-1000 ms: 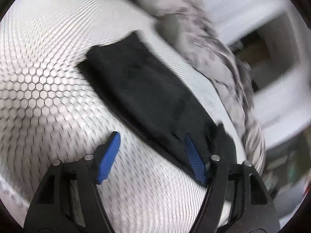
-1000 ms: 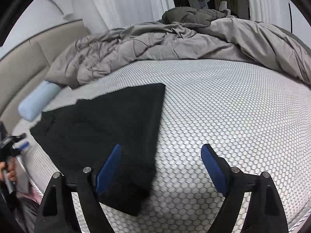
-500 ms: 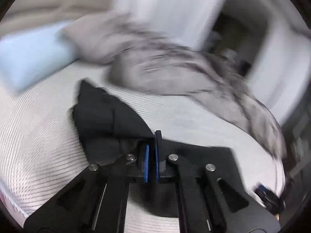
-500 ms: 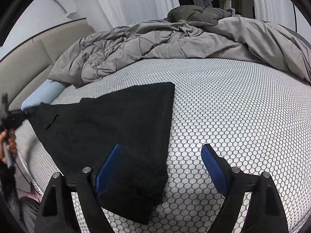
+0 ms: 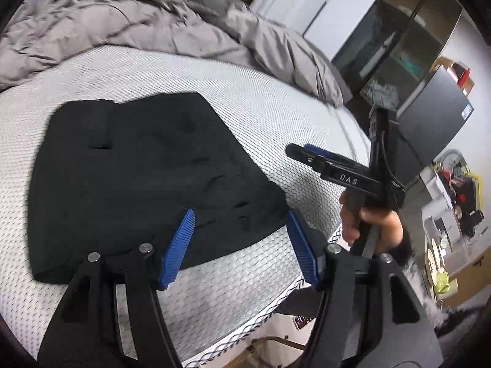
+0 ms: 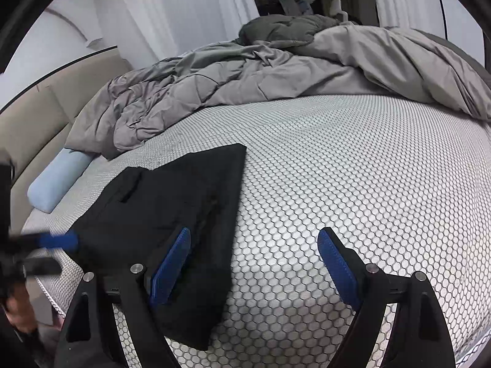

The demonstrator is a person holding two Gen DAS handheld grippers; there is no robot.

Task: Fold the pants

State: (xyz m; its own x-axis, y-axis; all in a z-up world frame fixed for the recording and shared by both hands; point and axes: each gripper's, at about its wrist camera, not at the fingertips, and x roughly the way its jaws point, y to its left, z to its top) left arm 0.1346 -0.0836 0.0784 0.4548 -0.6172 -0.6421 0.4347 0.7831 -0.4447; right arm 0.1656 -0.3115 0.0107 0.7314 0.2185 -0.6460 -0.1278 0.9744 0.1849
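Note:
The black pants (image 5: 147,165) lie folded flat on the honeycomb-patterned mattress (image 5: 276,107), a back pocket facing up. My left gripper (image 5: 241,245) hovers over their near edge close to the bed's side; its jaws are opening and its blue pads press on nothing. In the right wrist view the pants (image 6: 172,208) sit left of centre. My right gripper (image 6: 254,266) stands wide open above the mattress, its left finger over the pants' corner, nothing gripped. The left gripper (image 6: 55,240) shows blurred at the far left there; the right gripper (image 5: 322,159) and a hand (image 5: 371,220) appear in the left wrist view.
A rumpled grey duvet (image 6: 276,70) covers the far half of the bed. A light blue pillow (image 6: 58,181) lies by the beige headboard (image 6: 40,122). Beyond the mattress edge (image 5: 346,128) stand a dark glass cabinet (image 5: 399,40) and cluttered shelves (image 5: 454,190).
The left gripper shut on the pants' edge, swung it across and has let go, jaws apart again. The pants now lie narrower and folded. The right gripper has barely moved.

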